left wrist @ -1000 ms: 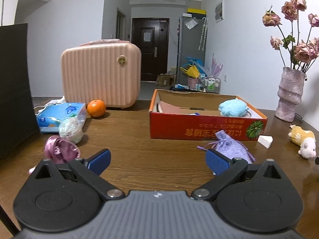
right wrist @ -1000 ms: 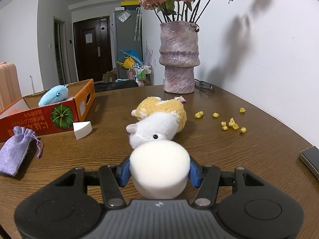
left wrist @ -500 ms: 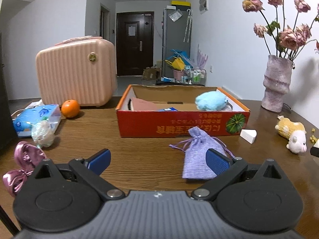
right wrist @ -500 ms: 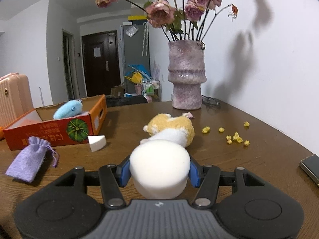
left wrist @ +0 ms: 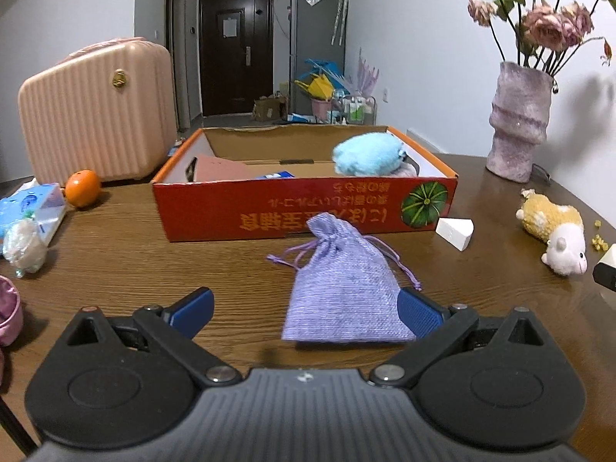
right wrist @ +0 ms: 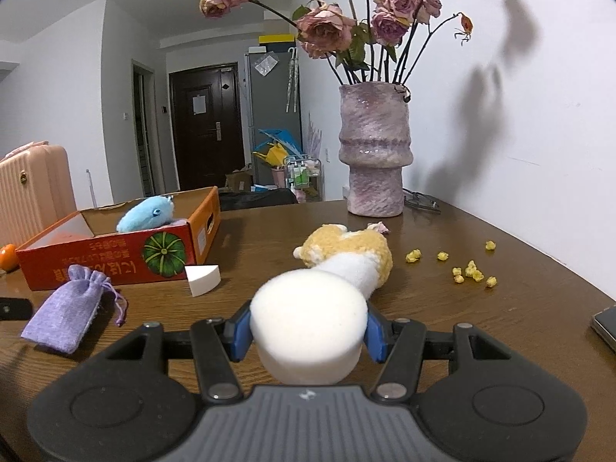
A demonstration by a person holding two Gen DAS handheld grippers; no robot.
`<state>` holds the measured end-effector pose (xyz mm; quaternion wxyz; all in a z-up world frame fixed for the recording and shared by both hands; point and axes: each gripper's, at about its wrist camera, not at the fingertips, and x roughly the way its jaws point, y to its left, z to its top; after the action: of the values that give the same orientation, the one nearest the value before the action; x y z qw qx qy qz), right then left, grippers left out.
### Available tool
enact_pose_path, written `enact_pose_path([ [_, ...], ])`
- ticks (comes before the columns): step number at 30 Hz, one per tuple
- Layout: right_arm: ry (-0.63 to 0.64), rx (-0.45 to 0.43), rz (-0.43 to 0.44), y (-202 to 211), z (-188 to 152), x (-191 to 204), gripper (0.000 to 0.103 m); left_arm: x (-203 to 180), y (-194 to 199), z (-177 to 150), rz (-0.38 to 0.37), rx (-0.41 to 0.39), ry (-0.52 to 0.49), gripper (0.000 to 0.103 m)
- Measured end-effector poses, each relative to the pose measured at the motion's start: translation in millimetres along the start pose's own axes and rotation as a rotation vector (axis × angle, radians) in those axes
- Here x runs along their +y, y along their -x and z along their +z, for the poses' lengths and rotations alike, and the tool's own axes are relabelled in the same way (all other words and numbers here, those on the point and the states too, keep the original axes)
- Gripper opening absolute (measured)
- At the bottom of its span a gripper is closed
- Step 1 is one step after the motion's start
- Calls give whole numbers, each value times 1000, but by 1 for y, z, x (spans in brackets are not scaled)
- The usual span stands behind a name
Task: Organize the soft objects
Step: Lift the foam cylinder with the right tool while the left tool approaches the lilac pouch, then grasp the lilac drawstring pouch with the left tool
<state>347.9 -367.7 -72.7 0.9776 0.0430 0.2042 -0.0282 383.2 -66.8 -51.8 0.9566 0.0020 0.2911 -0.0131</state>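
Meanwhile, low in the left wrist frame, the left gripper (left wrist: 306,310) is spread wide, the lilac drawstring pouch (left wrist: 342,288) lying on the wooden table (left wrist: 154,261) between its fingers, nearer the right one. At bottom centre of the right wrist frame, the right gripper (right wrist: 308,333) pinches a white round sponge (right wrist: 308,325); the orange cardboard box (right wrist: 115,258) sits at middle left.

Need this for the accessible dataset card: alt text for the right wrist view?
The right gripper is shut on a round white sponge above a wooden table. Behind it lies a yellow and white plush toy, with a purple vase of dried roses beyond; to the left are a lilac drawstring pouch and a red cardboard box.
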Motion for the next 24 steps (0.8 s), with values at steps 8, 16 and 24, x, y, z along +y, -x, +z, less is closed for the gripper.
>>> enact_pose_path([
  [8, 35, -12, 19, -12, 2, 10, 56, -11, -22, 4, -7, 30, -10, 103],
  [16, 57, -25, 40, -29, 8, 25, 56, -18, -41, 8, 2, 55, -27, 103],
  [24, 60, -27, 56, -55, 17, 41, 56, -21, -61, 10, 14, 89, -42, 103],
])
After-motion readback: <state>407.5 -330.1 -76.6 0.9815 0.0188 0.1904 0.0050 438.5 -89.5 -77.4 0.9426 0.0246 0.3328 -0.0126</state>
